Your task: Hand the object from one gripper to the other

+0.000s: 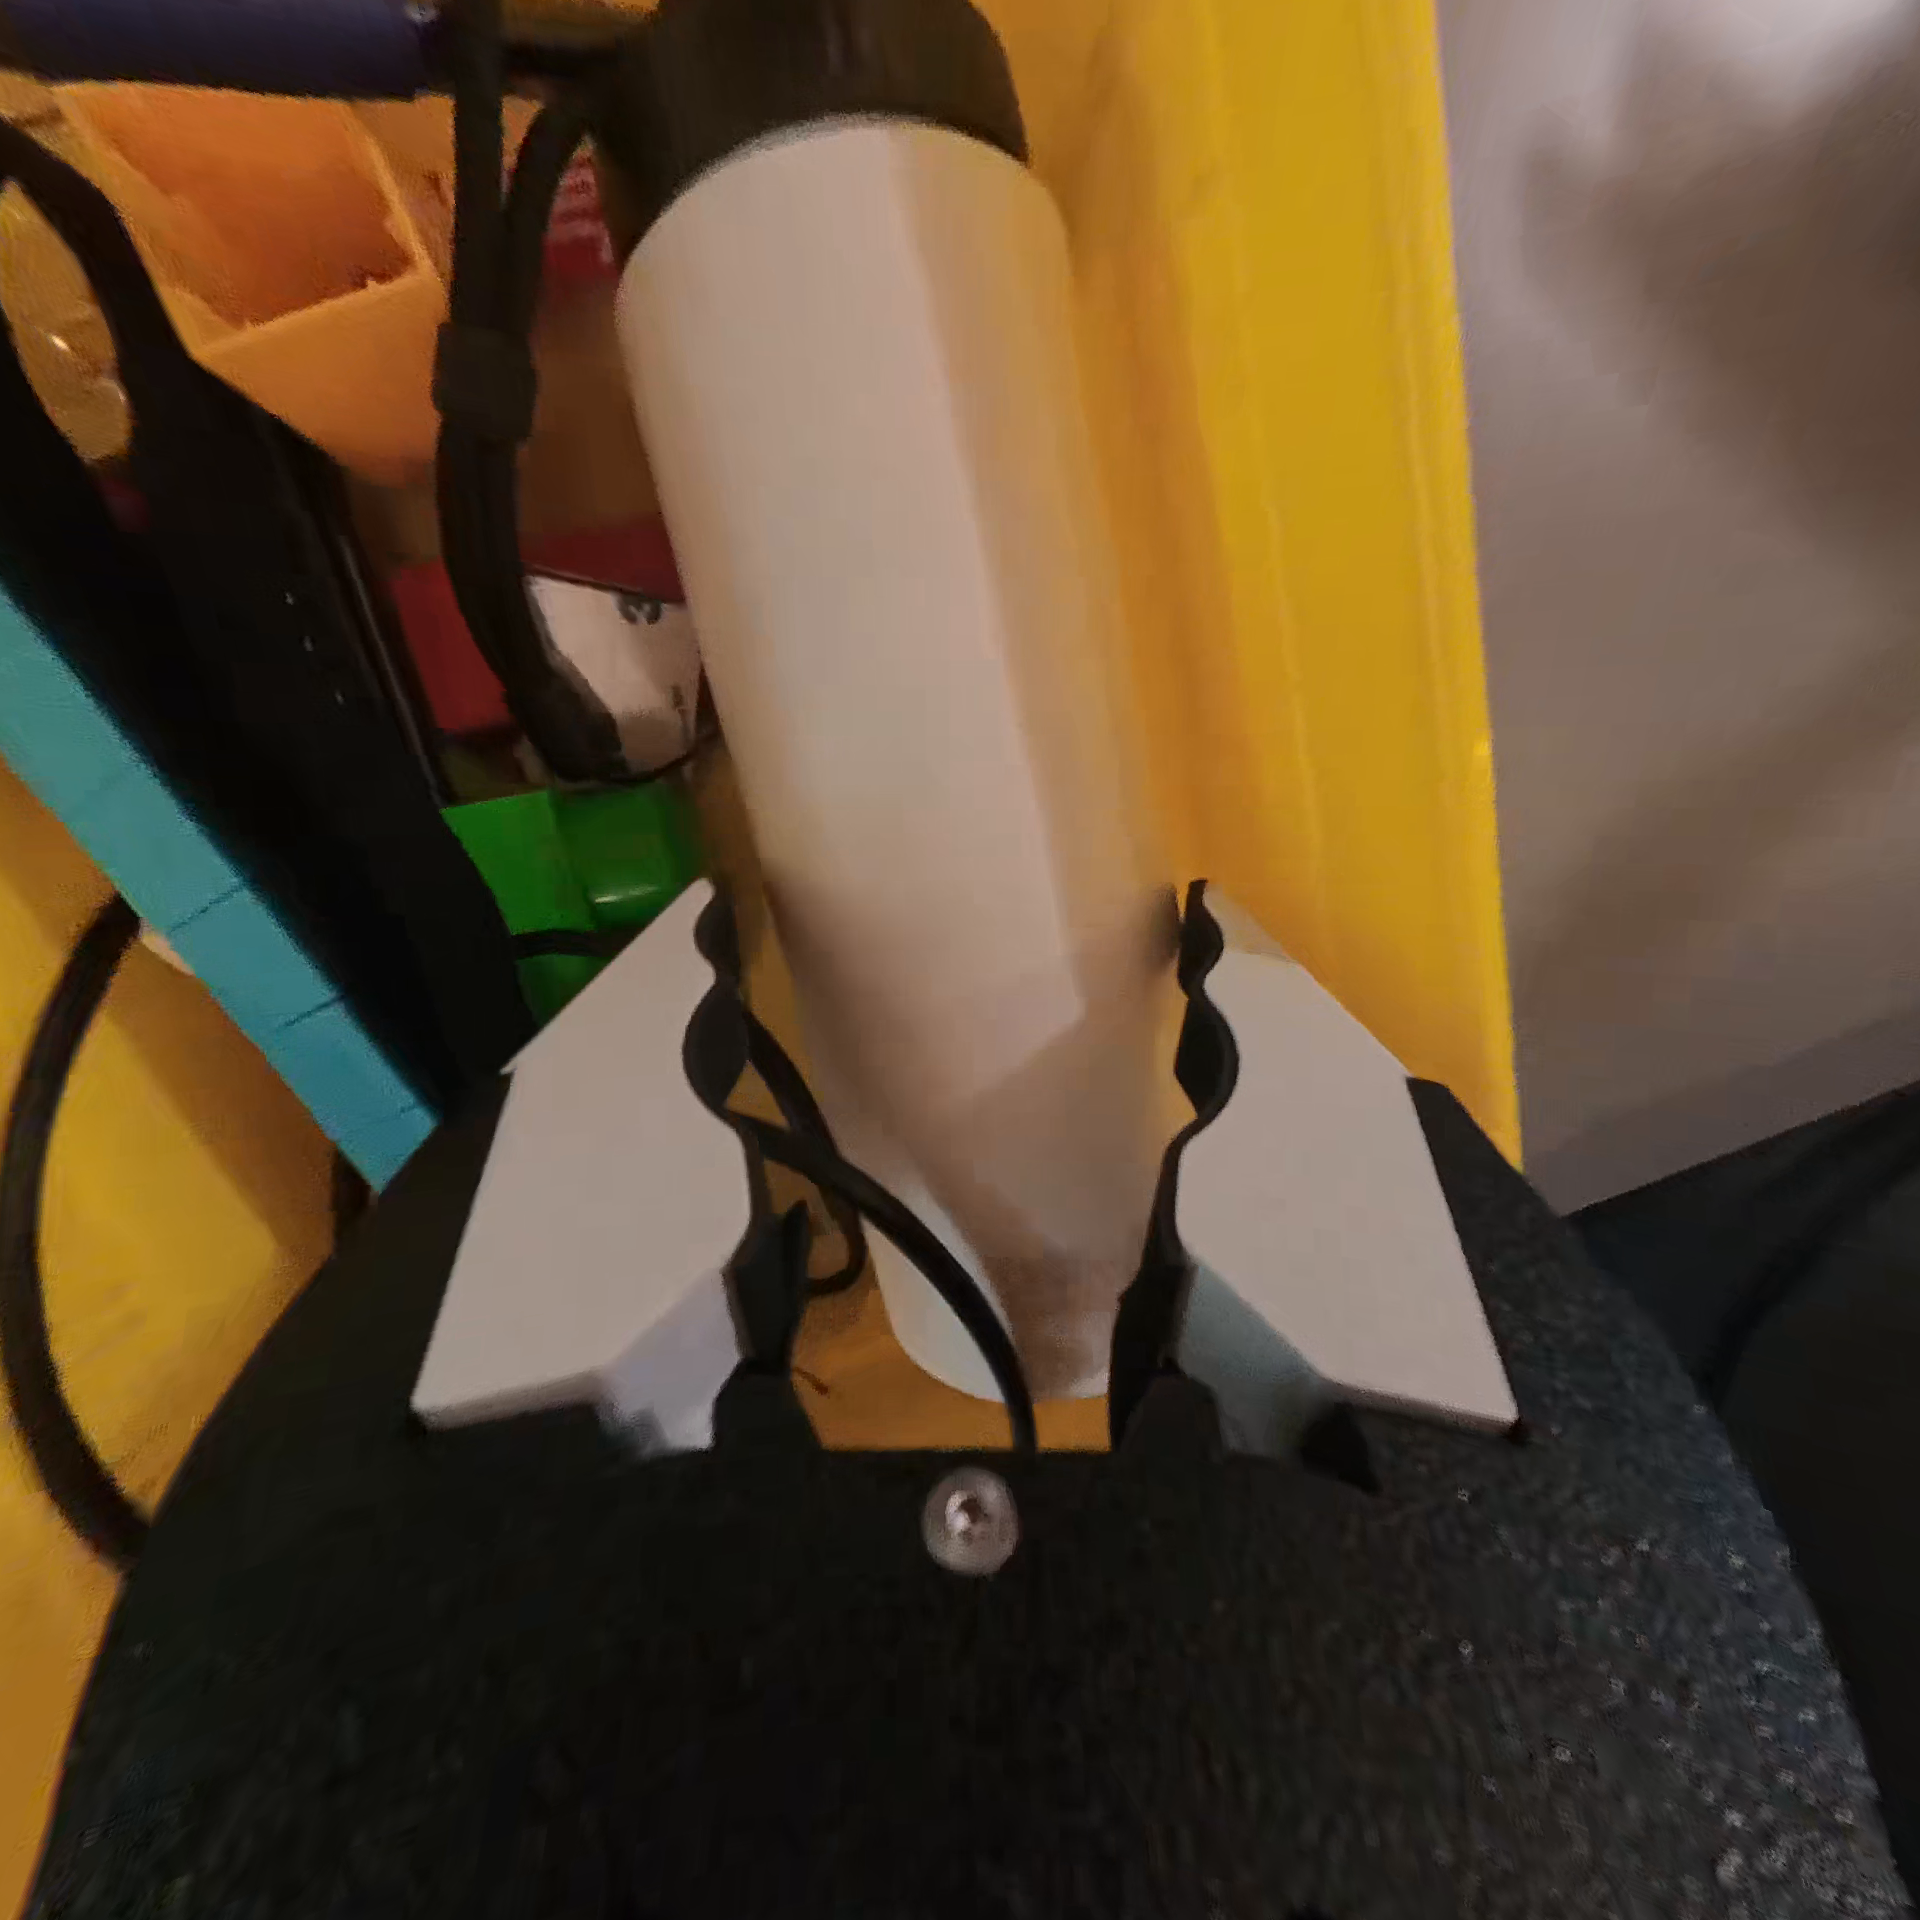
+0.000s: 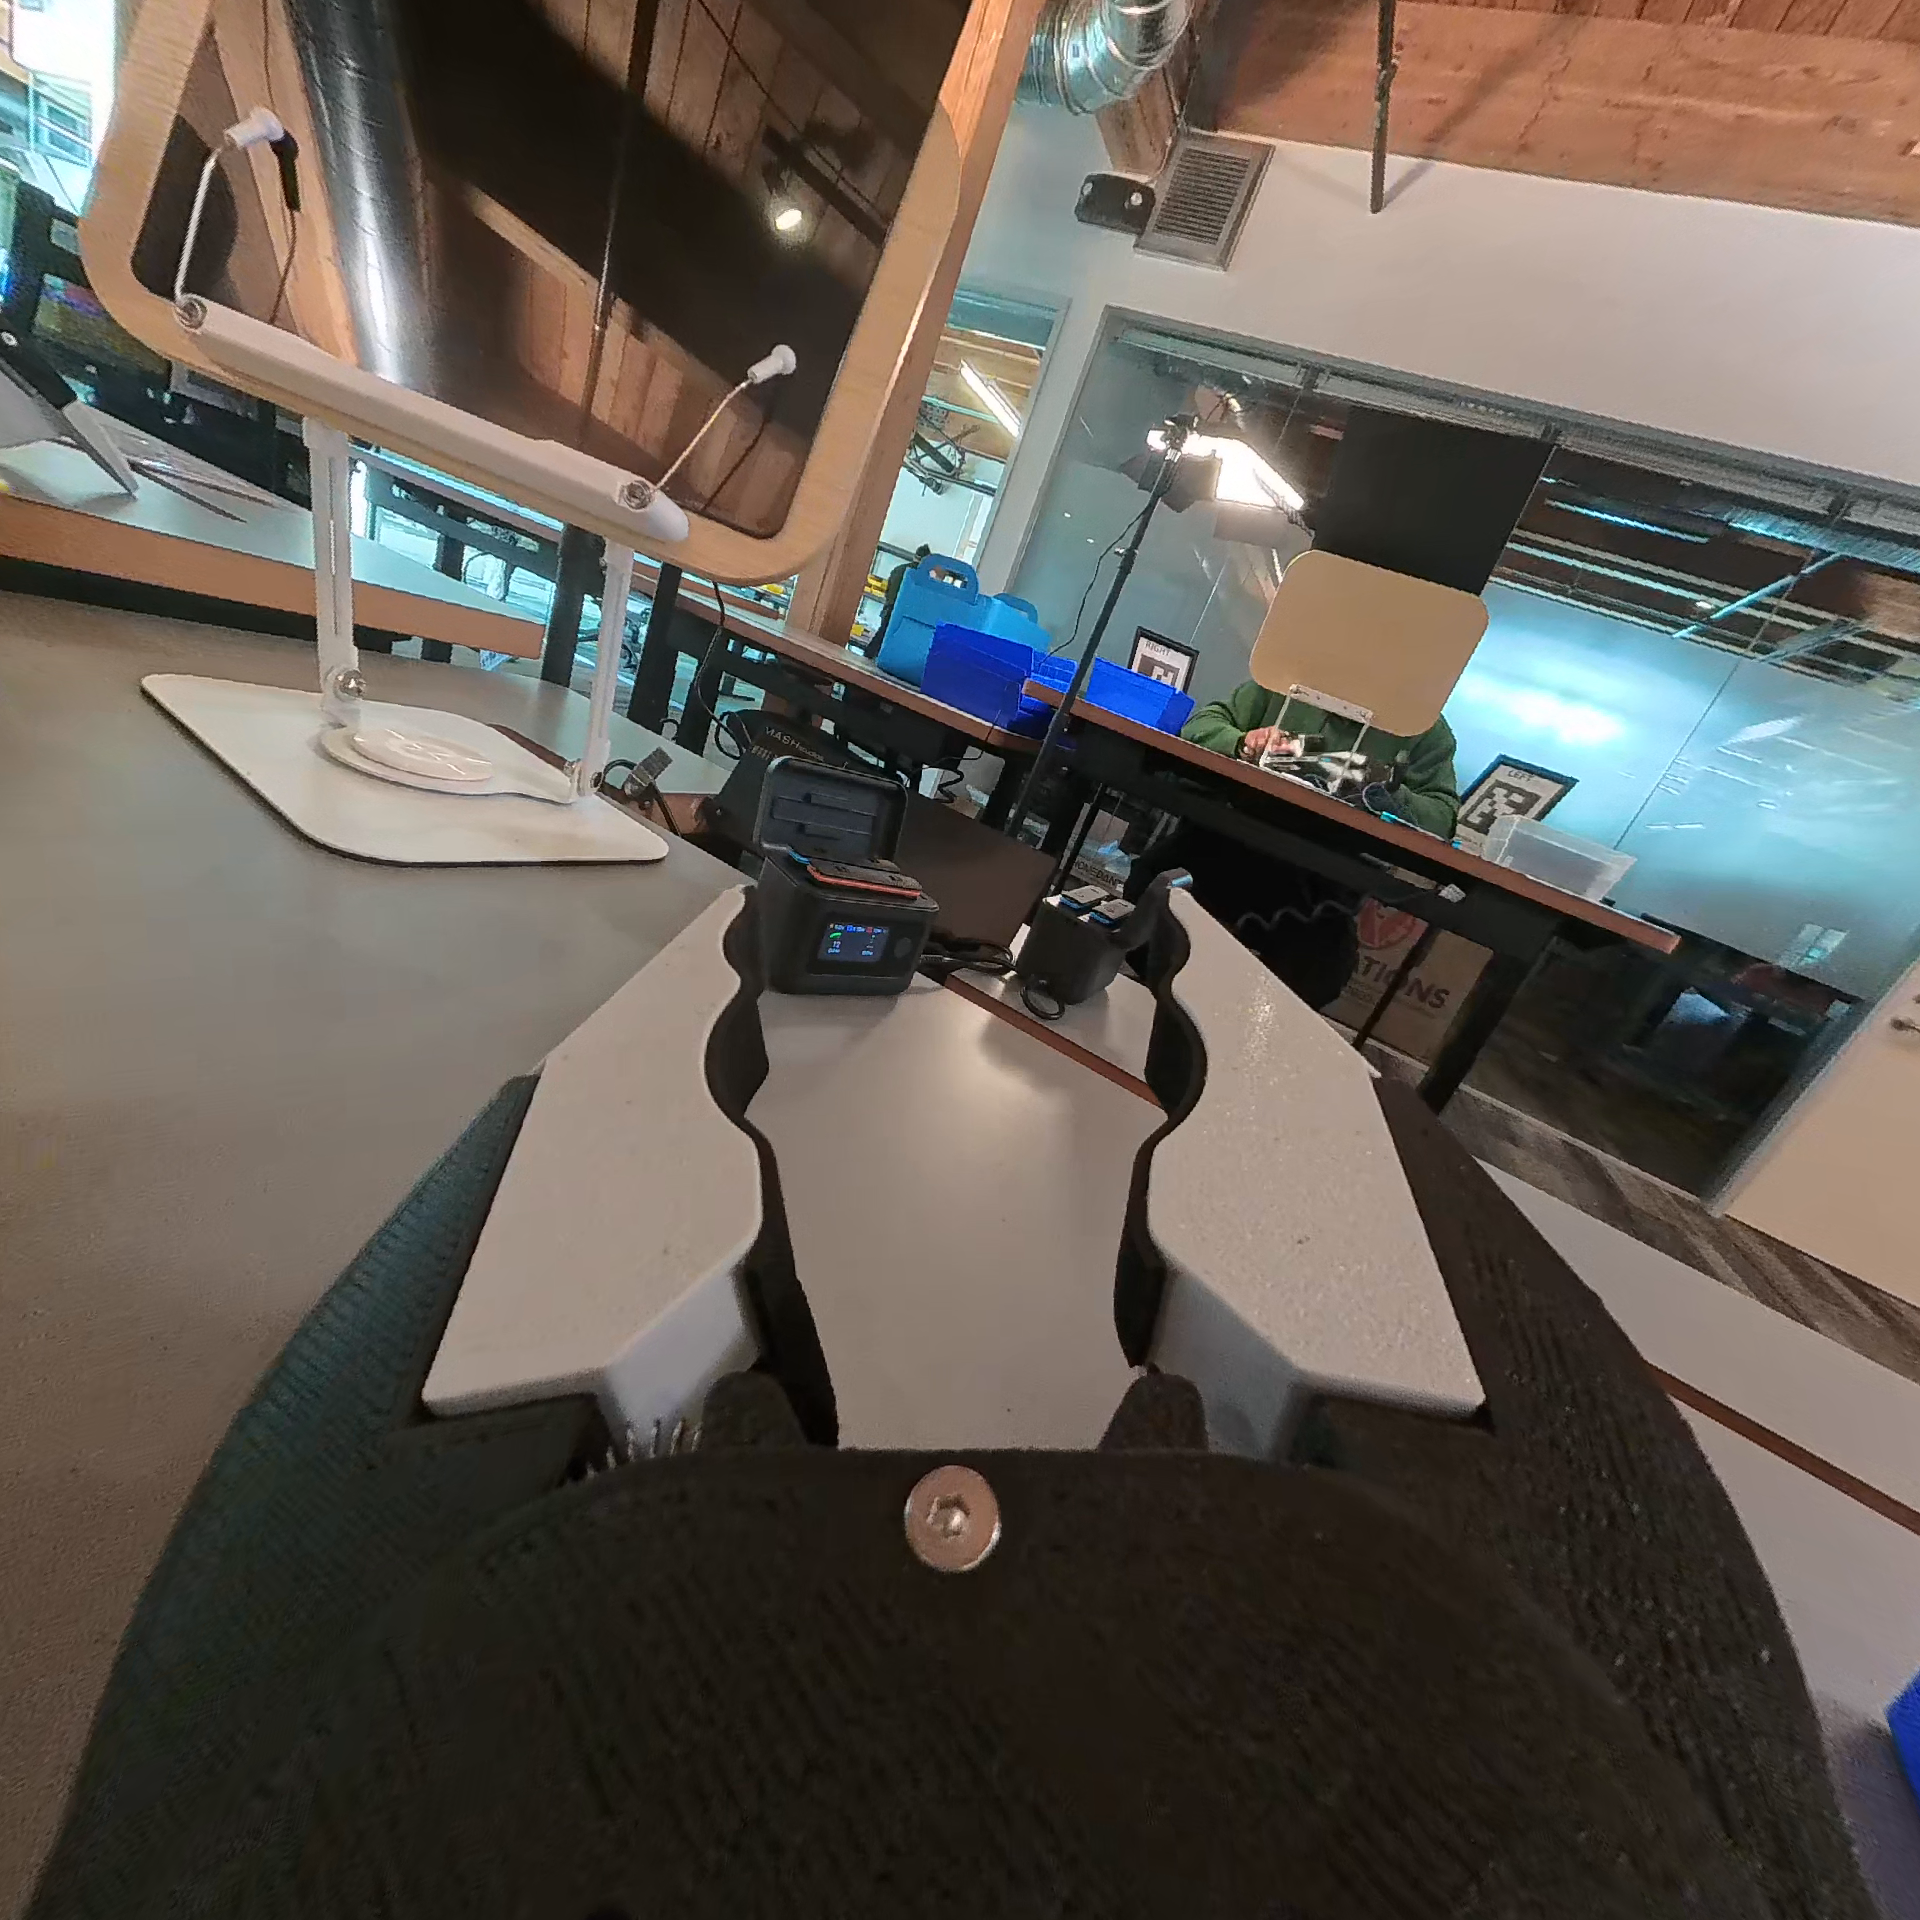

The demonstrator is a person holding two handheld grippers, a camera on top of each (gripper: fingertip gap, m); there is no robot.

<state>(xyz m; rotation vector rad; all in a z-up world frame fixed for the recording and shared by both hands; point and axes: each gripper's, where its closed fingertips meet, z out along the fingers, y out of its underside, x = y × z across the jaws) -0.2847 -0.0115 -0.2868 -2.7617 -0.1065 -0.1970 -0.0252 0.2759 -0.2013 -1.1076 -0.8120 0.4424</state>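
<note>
A white bottle (image 1: 883,623) with a black cap (image 1: 831,73) leans upright in a yellow bin (image 1: 1299,520) in the left wrist view. My left gripper (image 1: 951,925) is open with its jaws on either side of the bottle's lower part. The right pad (image 1: 1195,997) touches the bottle; a narrow gap shows at the left pad (image 1: 717,1018). The picture is blurred by motion. My right gripper (image 2: 951,935) is open and empty, low over a grey table (image 2: 208,1039). The bottle does not show in the right wrist view.
In the bin lie black cables (image 1: 478,468), an orange box (image 1: 301,239), green blocks (image 1: 582,862) and a teal strip (image 1: 208,883). On the grey table stand a white stand (image 2: 416,769) and black chargers (image 2: 842,925). A person (image 2: 1340,748) sits at a far table.
</note>
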